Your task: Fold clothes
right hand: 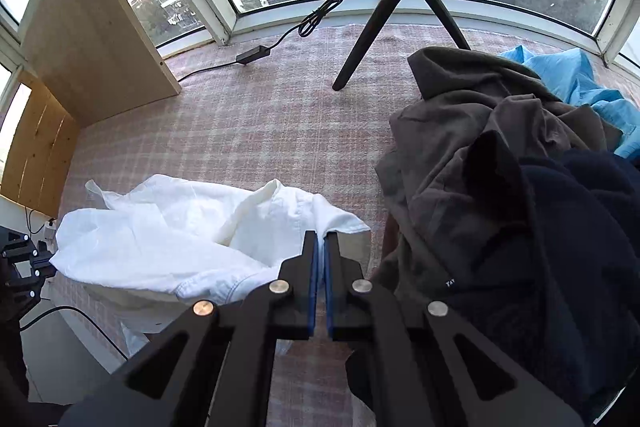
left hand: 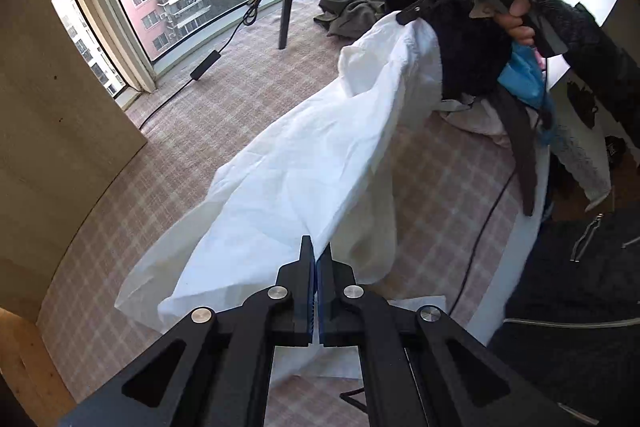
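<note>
left fingers (left hand: 318, 259): closed tight on one edge of the white shirt (left hand: 304, 167); I see cloth running straight out from the tips.
right fingers (right hand: 321, 247): closed too, pinching the shirt's opposite edge by the collar area.
shirt: slung between my two grippers, its middle sagging onto the checked bed cover (right hand: 260, 123); no fold made yet.
clothes pile (right hand: 520, 207): just right of the shirt, grey and navy, touching close to its hem.
tripod (right hand: 400, 23): beyond the shirt, toward the window.
technique: I judge I should draw both edges apart until taut, shift away from the pile, lay flat, then fold.
</note>
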`<act>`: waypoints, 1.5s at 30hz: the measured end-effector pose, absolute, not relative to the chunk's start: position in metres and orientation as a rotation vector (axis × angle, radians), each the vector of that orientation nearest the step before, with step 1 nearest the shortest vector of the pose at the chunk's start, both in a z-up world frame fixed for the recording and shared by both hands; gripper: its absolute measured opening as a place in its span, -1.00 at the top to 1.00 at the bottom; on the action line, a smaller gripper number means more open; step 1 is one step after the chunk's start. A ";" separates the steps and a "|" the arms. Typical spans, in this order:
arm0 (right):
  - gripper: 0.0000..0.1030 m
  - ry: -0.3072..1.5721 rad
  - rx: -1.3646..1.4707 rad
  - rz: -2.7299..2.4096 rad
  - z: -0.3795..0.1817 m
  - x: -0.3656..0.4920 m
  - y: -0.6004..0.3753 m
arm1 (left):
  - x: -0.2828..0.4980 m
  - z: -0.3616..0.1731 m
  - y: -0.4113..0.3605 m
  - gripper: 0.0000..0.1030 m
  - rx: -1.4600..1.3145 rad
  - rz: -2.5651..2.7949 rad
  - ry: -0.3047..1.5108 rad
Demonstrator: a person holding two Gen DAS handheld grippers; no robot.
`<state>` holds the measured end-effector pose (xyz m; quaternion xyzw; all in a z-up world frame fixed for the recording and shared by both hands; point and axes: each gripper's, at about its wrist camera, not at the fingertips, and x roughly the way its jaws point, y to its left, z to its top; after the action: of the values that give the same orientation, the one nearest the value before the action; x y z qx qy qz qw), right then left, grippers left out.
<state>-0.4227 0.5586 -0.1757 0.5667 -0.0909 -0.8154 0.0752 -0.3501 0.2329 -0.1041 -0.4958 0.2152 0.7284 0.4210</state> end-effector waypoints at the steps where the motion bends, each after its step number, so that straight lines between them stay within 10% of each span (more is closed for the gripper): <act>1: 0.94 -0.280 1.681 -2.441 -0.171 -0.418 0.558 | -0.335 -0.093 0.233 1.00 -1.245 1.775 0.484; 5: 0.94 -0.250 1.629 -2.415 -0.156 -0.396 0.550 | -0.282 -0.073 0.241 1.00 -1.288 1.529 0.307; 16: 0.94 -0.148 1.735 -2.439 -0.189 -0.375 0.557 | -0.384 -0.206 0.283 0.99 -1.462 1.656 0.731; 24: 0.94 -0.202 1.775 -2.445 -0.201 -0.385 0.569 | -0.409 -0.183 0.254 0.09 -1.401 1.679 0.784; 33: 0.94 -0.216 1.807 -2.416 -0.208 -0.394 0.564 | -0.443 -0.225 0.248 0.15 -1.304 1.657 1.178; 36: 0.94 -0.217 1.806 -2.417 -0.207 -0.395 0.563 | -0.457 -0.249 0.245 0.93 -1.382 1.646 1.221; 45: 0.94 -0.202 1.789 -2.412 -0.203 -0.400 0.561 | -0.423 -0.171 0.229 0.99 -1.433 1.738 0.874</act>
<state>-0.4004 0.5607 -0.2035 0.5931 -0.0669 -0.7996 0.0660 -0.4227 0.2285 -0.1711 -0.5545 0.3384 0.6724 0.3549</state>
